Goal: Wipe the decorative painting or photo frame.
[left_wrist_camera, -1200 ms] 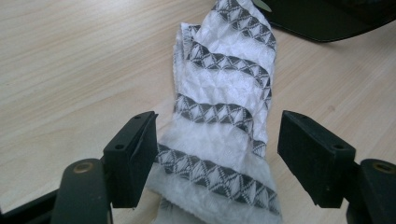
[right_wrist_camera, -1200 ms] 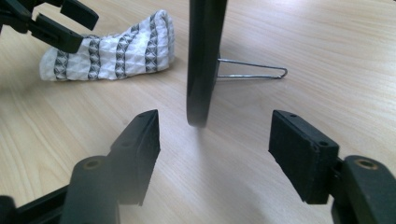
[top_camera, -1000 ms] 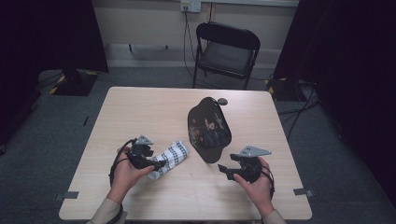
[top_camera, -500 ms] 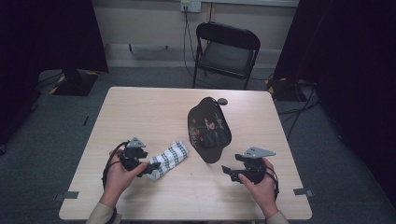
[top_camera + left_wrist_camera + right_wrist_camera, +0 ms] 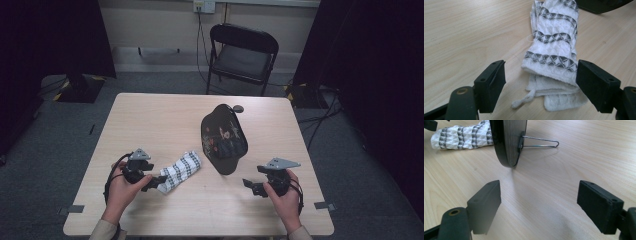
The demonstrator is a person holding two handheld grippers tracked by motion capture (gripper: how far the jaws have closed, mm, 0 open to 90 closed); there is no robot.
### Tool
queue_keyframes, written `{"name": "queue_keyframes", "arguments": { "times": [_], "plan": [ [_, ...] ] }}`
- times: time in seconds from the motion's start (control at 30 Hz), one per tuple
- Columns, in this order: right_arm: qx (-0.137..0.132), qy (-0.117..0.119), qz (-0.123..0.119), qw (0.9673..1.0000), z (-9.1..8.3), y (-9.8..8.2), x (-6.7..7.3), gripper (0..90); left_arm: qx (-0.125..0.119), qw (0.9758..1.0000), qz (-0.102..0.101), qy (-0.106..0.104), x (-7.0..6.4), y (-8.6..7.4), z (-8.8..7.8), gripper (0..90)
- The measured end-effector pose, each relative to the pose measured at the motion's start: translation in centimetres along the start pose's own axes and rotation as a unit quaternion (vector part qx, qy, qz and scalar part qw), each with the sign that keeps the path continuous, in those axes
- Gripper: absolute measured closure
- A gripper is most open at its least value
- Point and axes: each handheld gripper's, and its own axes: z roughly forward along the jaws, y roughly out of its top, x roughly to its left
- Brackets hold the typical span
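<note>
Folded patterned cloth (image 5: 550, 53) flat on table (image 5: 165, 117), beside dark oval plaque (image 5: 223, 137). Left gripper (image 5: 540, 82) just opened wide — cloth between jaws, not pinched. Right gripper (image 5: 537, 206) just opened too, empty. Probably soft, light, limp — best pinched at near folded edge.

The folded cloth (image 5: 180, 170) is white with grey-black zigzag bands of little triangles, the round plaque (image 5: 223, 137) is black with a red-and-white print, and the table (image 5: 150, 120) is pale wood-grain.
</note>
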Motion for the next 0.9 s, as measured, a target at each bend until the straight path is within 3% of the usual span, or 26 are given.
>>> {"name": "queue_keyframes", "arguments": {
  "times": [0.5,0.9],
  "plan": [
    [0.013,-0.011,-0.003,0.9999,-0.6,-0.6,-0.9,19.4,0.003,1.0,0.001,-0.002,0.6,-0.5,-1.2,20.2],
    [0.017,-0.021,-0.001,0.9996,-1.4,-1.3,-1.8,19.6,-0.006,0.9999,-0.016,0.0,1.7,-1.5,-2.3,20.5]
  ]
}}
